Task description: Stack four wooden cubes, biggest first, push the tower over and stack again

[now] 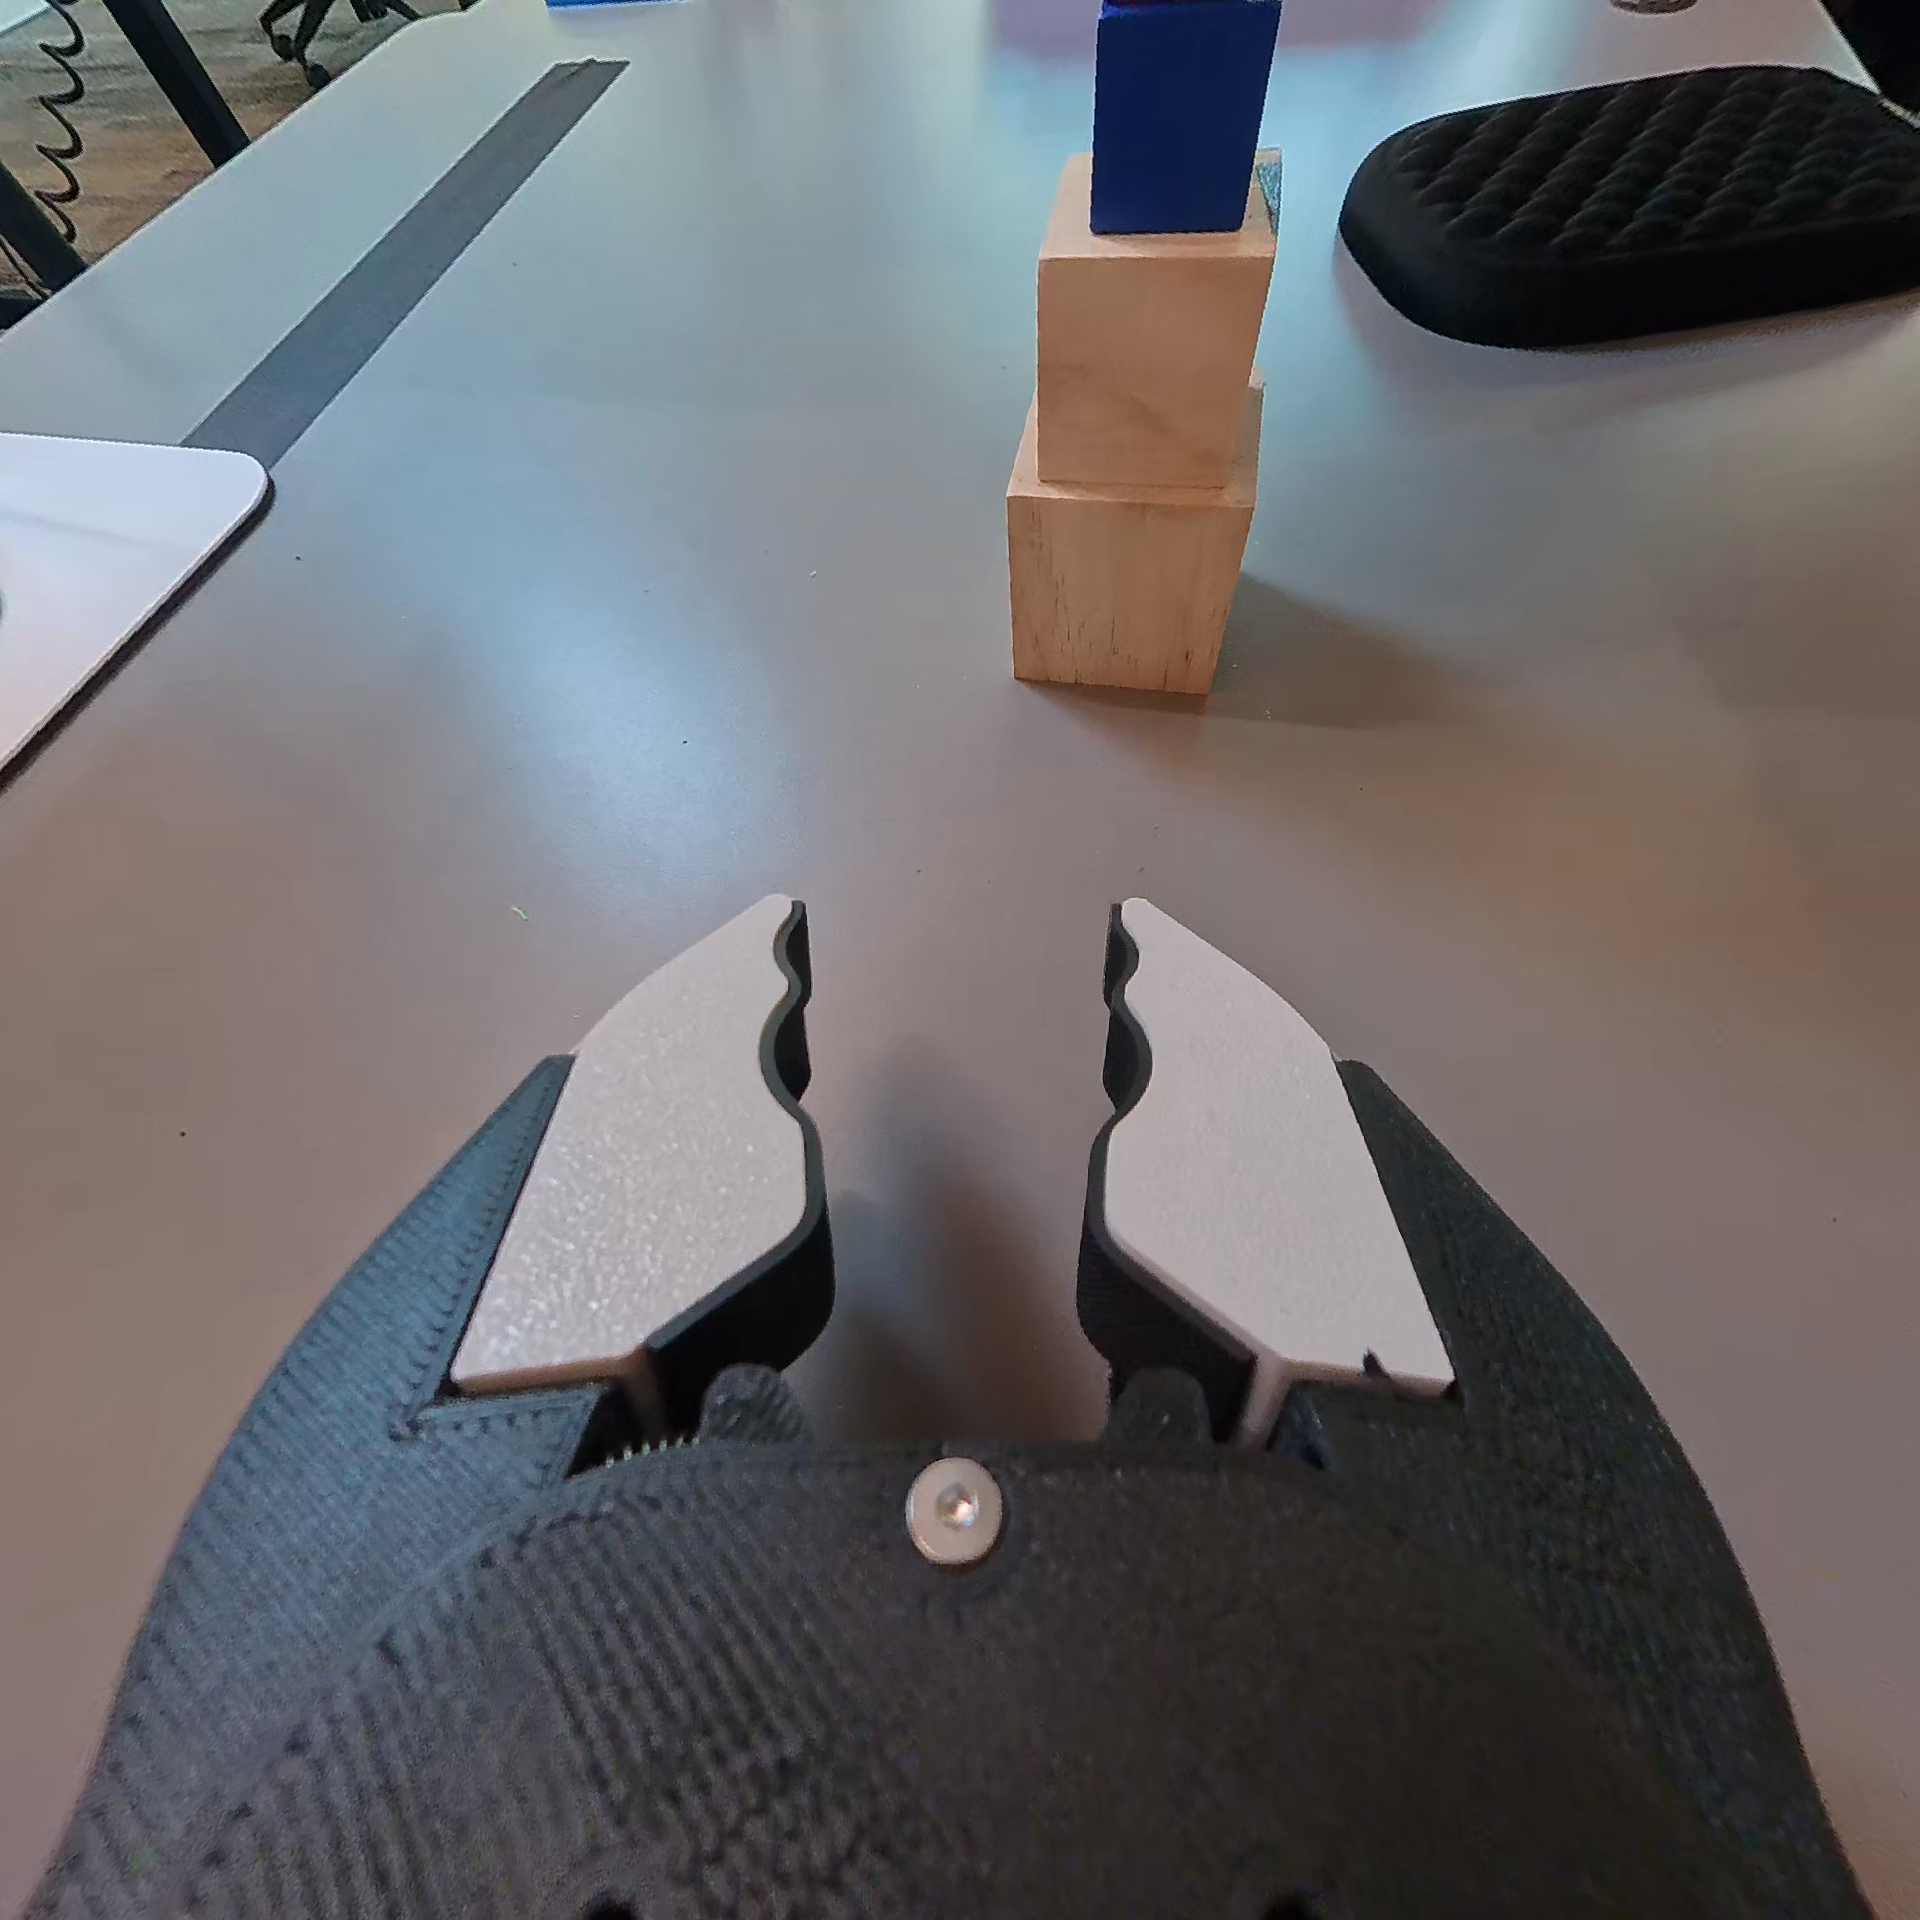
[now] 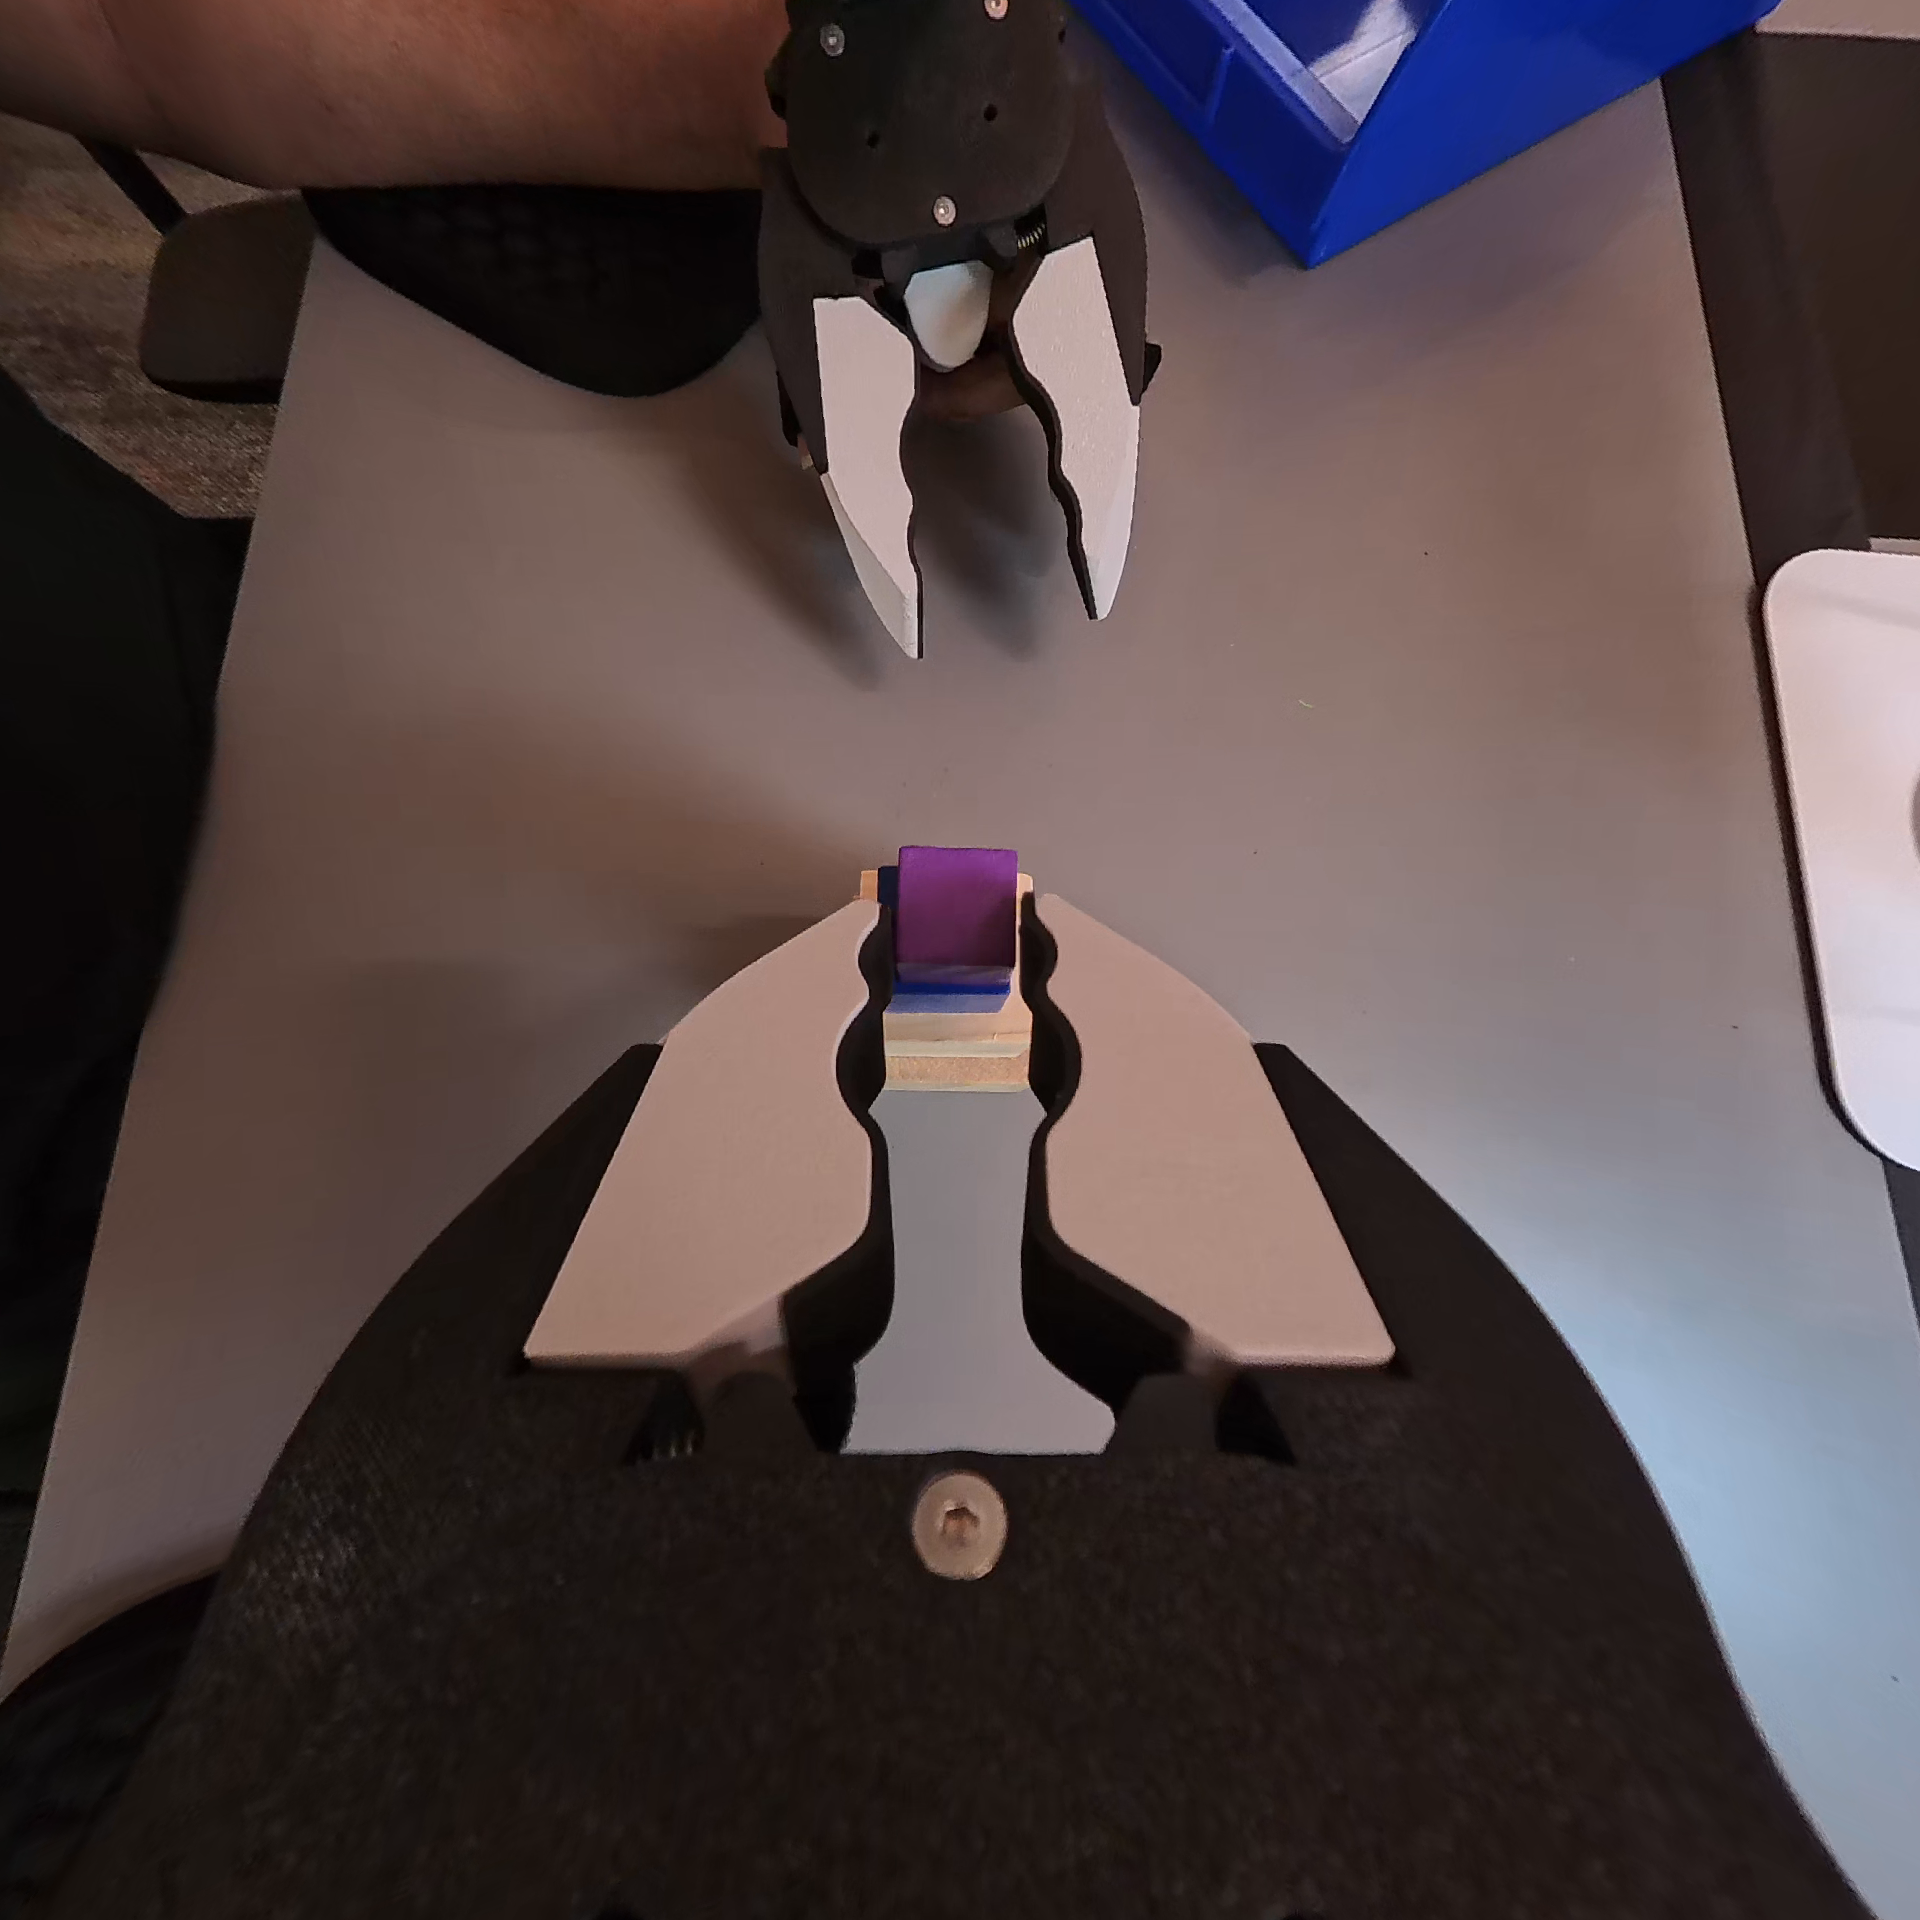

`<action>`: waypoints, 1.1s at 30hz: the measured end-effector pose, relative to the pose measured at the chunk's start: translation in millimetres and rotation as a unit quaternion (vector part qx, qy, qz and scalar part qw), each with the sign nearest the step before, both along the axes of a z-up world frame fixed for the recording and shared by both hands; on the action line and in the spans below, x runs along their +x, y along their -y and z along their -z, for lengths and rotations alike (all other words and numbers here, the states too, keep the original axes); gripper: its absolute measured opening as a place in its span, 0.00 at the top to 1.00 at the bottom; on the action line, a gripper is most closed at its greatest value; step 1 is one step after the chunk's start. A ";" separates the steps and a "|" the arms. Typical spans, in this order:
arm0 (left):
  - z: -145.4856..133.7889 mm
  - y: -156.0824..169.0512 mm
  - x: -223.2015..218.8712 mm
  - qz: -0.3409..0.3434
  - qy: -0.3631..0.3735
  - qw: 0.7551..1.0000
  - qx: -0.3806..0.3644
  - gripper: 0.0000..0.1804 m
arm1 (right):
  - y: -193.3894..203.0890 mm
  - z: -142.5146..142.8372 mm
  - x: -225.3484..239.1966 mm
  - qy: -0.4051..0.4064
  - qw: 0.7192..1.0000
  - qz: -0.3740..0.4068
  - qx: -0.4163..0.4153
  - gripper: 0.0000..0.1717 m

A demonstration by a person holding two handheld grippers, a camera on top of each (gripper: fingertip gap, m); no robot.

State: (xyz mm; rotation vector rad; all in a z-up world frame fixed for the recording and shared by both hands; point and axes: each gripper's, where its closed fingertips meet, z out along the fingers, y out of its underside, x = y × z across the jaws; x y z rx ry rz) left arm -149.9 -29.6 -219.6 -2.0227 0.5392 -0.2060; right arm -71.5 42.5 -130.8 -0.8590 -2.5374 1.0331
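A tower stands on the grey table: a large wooden cube (image 1: 1127,582) at the bottom, a smaller wooden cube (image 1: 1148,364) on it, then a blue cube (image 1: 1179,114). In the right wrist view I look down on the tower. A purple cube (image 2: 956,904) sits on top of the blue cube (image 2: 945,1006), with the wooden cubes (image 2: 951,1060) below. My right gripper (image 2: 951,902) is shut on the purple cube, one pad against each side. My left gripper (image 1: 956,914) is open and empty, low over the table short of the tower. It also shows in the right wrist view (image 2: 1003,634).
A black quilted pad (image 1: 1631,208) lies right of the tower. A white board (image 1: 94,561) lies at the left, with a dark strip (image 1: 416,249) running along the table behind it. A blue bin (image 2: 1434,114) stands beyond the left gripper. A person's arm (image 2: 364,83) is at the far edge. The grippers' ends are close to 15 cm from one another.
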 end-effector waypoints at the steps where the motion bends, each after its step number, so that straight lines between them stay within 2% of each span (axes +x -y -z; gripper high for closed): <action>1: 0.0 0.0 -0.2 0.000 0.000 1.000 0.000 0.70 | 0.2 0.1 -0.1 0.000 1.000 -0.001 0.000 0.87; 21: 2.1 0.7 -0.3 0.001 -0.003 1.000 -0.005 0.70 | 1.3 1.2 1.4 0.005 1.000 -0.014 -0.008 0.86; 33: 1.0 0.4 -0.4 0.001 -0.002 1.000 -0.003 0.70 | -0.7 -12.0 3.4 -0.021 0.999 -0.004 -0.031 0.84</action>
